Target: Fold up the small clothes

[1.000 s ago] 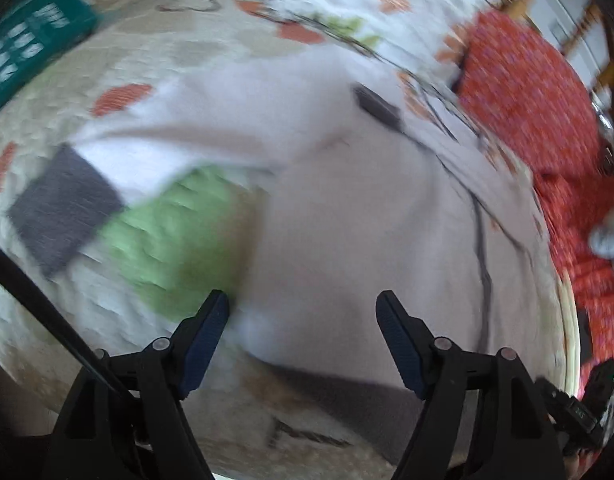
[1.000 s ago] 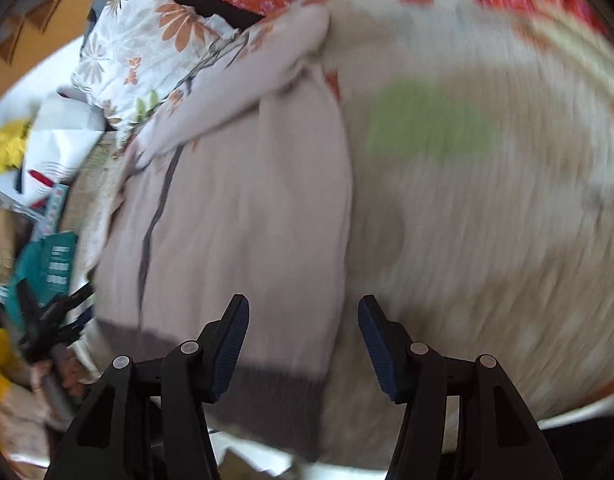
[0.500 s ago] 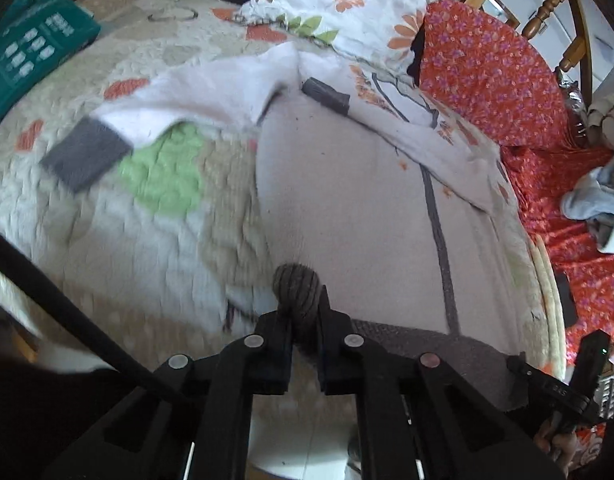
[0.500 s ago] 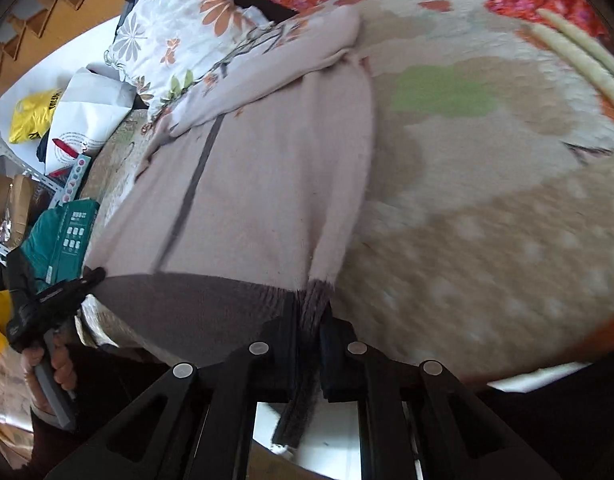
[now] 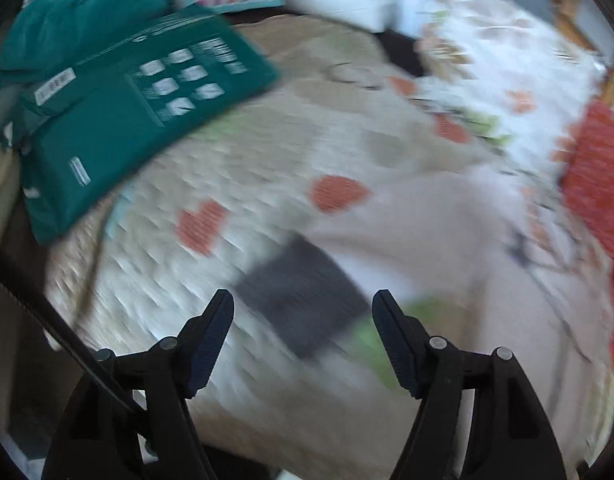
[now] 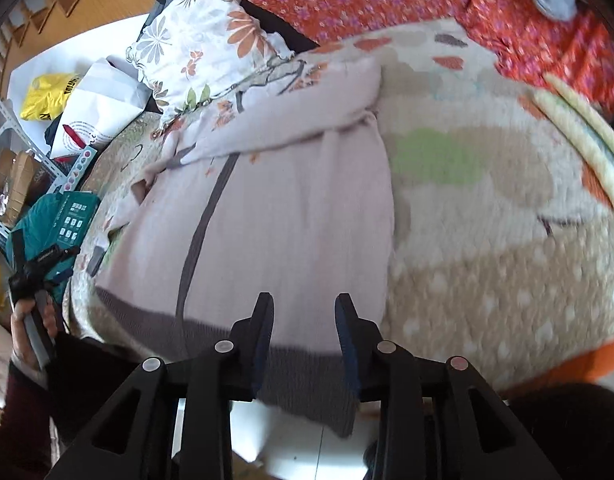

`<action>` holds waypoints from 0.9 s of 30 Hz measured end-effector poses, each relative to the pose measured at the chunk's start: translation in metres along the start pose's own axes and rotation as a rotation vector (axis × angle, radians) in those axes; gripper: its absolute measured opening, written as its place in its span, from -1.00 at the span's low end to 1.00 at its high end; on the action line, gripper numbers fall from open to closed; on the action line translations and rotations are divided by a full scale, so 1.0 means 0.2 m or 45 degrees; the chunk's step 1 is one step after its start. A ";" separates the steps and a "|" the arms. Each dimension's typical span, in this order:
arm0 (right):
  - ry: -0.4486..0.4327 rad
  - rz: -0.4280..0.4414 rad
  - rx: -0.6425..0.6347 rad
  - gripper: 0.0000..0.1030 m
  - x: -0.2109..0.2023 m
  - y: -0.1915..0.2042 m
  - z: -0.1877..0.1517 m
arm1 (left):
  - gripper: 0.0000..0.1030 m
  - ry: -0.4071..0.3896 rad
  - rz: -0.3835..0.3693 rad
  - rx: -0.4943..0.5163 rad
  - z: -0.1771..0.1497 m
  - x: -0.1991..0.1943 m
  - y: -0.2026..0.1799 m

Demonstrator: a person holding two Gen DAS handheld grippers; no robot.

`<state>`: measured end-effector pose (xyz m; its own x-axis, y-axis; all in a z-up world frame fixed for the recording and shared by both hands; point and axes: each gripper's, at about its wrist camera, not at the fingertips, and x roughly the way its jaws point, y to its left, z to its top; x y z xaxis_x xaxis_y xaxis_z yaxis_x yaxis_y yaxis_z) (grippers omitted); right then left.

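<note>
A pale pink sweater [image 6: 291,216] with a dark grey hem [image 6: 299,376] and a grey centre stripe lies flat on the quilted bedspread [image 6: 487,248]. My right gripper [image 6: 303,320] is open over the hem near the bed's front edge. My left gripper [image 5: 303,312] is open and empty above the sweater's dark grey sleeve cuff [image 5: 303,300]; the sleeve [image 5: 419,232] runs to the right. The left view is motion-blurred. The left gripper also shows at the left edge of the right wrist view [image 6: 39,264].
A teal box [image 5: 127,120] lies on the bed's far left. A floral pillow [image 6: 211,48] and a red floral cover [image 6: 387,0] lie at the back. White and yellow bags [image 6: 87,96] sit beyond the bed.
Both grippers have let go of the hem and opened. The left gripper has swung left to above the sleeve cuff. The right gripper stays over the hem.
</note>
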<state>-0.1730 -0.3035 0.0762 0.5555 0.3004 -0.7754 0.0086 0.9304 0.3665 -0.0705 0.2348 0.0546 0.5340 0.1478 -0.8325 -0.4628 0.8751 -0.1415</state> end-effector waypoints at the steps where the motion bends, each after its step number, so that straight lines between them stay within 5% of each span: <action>1: 0.001 0.004 -0.006 -0.32 0.02 0.01 0.01 | 0.50 0.026 0.033 0.012 0.02 0.05 0.02; 5: 0.006 0.009 -0.057 -0.32 0.10 0.08 0.08 | 0.54 0.220 0.092 0.064 0.03 0.28 -0.01; 6: 0.003 0.010 -0.069 -0.32 0.12 0.10 0.10 | 0.32 0.203 0.098 0.089 0.03 0.26 -0.04; 7: -0.001 0.007 -0.080 -0.32 0.14 0.11 0.12 | -0.48 0.197 0.060 0.134 0.04 0.25 -0.07; 8: -0.006 0.000 -0.090 -0.32 0.15 0.13 0.14 | -0.84 0.209 0.006 0.172 0.05 0.24 -0.10; 13: -0.046 -0.001 -0.097 -0.32 0.23 0.14 0.34 | -0.85 0.103 -0.023 0.145 0.16 0.08 -0.20; 16: -0.112 -0.021 -0.094 -0.33 0.24 0.10 0.50 | -0.85 0.032 -0.151 0.182 0.28 -0.09 -0.41; 22: -0.238 -0.002 0.051 -0.32 0.22 -0.09 0.72 | -0.85 -0.008 -0.457 0.394 0.38 -0.36 -1.20; 27: -0.235 -0.053 0.204 -0.32 0.22 -0.33 0.73 | -0.85 0.026 -0.637 0.626 0.21 -0.38 -1.93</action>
<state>-0.0276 -0.3821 0.0945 0.6942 0.2054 -0.6898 0.1583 0.8914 0.4247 0.0968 -0.0944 0.1942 0.5837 -0.3319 -0.7411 0.2119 0.9433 -0.2556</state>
